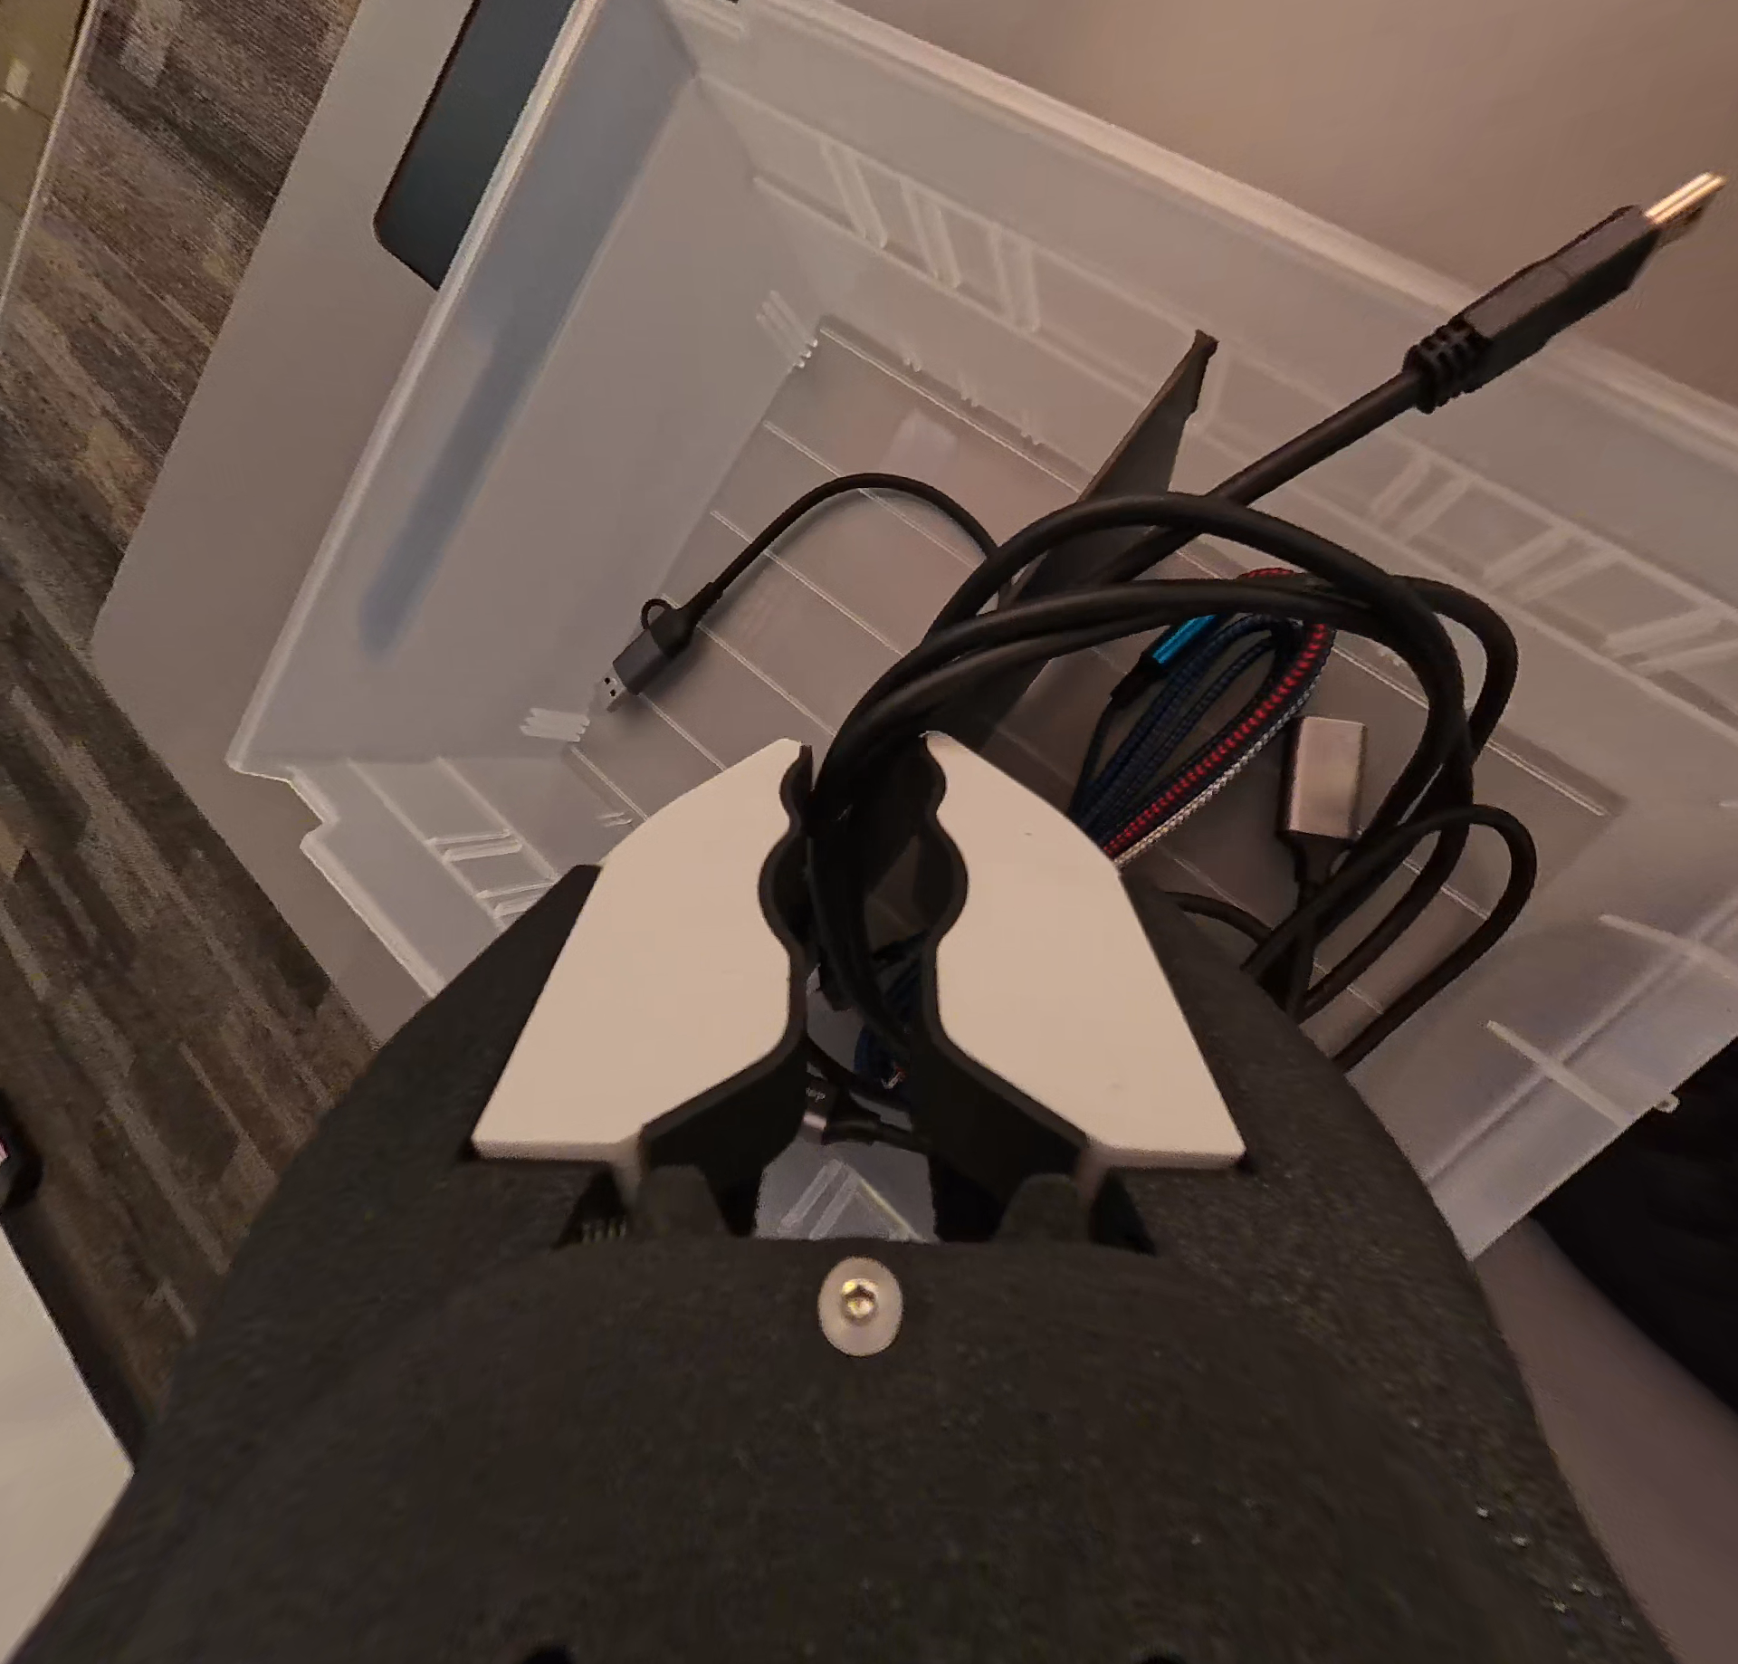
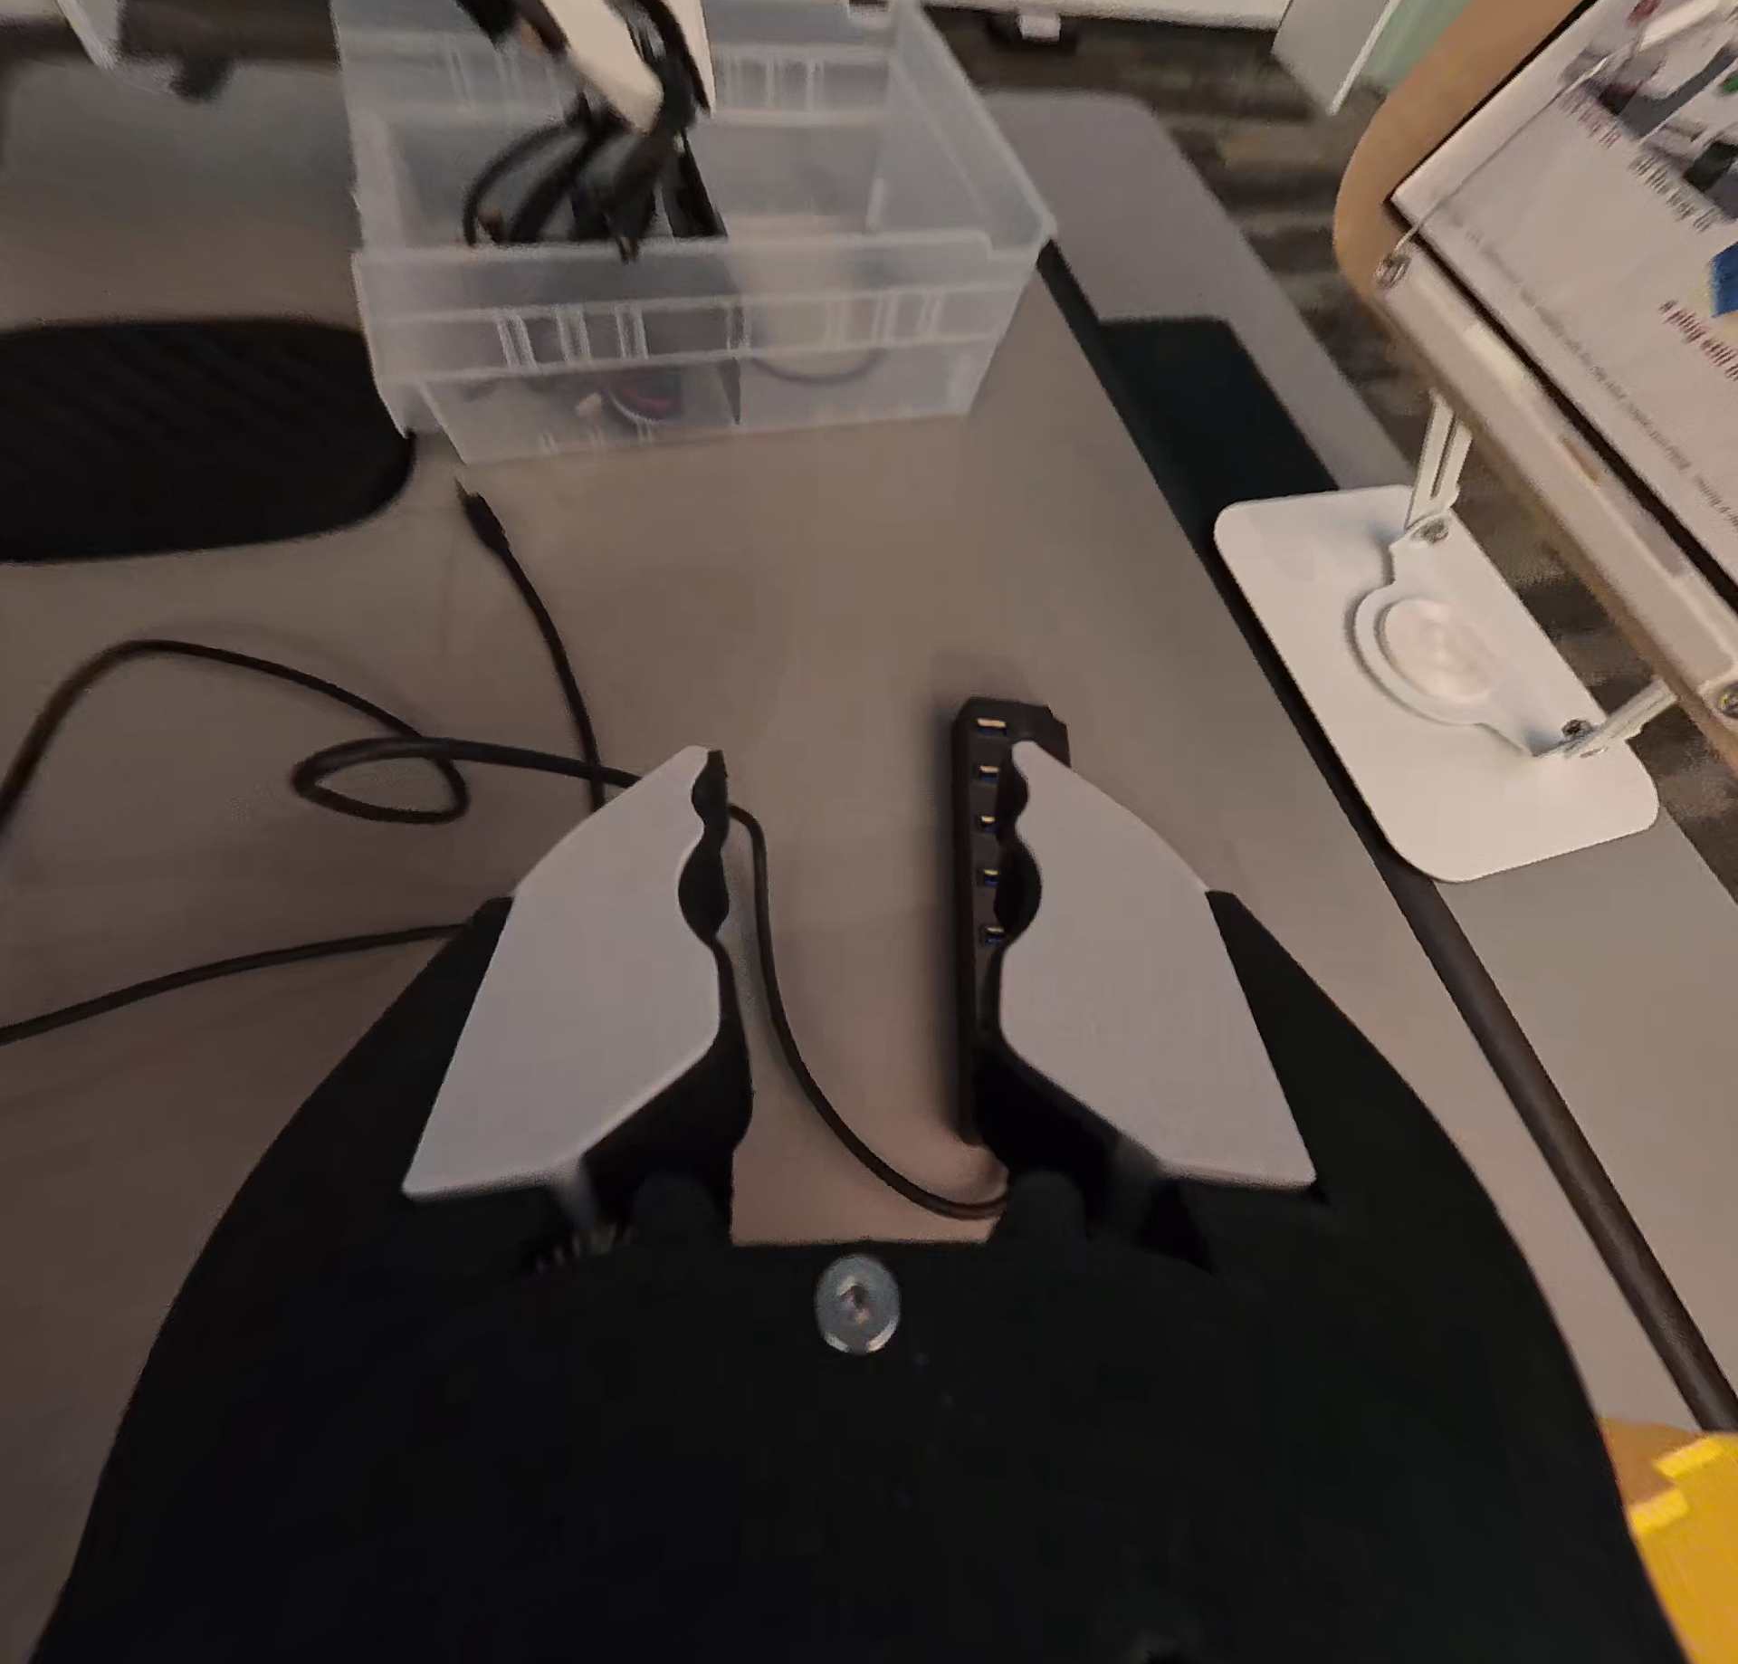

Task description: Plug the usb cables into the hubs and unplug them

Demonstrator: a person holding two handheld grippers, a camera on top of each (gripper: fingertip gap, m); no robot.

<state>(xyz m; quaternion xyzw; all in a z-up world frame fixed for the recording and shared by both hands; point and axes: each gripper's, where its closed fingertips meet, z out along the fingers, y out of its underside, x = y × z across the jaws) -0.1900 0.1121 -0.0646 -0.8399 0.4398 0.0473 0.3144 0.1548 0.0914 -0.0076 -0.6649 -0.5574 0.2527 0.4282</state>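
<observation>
Left gripper [image 1: 865, 758] pinches black cable [image 1: 1129, 537], its plug [image 1: 1580, 274] pointing up-right

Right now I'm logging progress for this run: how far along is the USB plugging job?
Early. Done: nothing is plugged in; the black hub on the table shows only empty ports. In hand: the left gripper is shut on a bundle of black cables over the clear bin, one USB plug sticking up free. The right gripper is open, empty, beside the hub. Left: all plugging and unplugging.
</observation>
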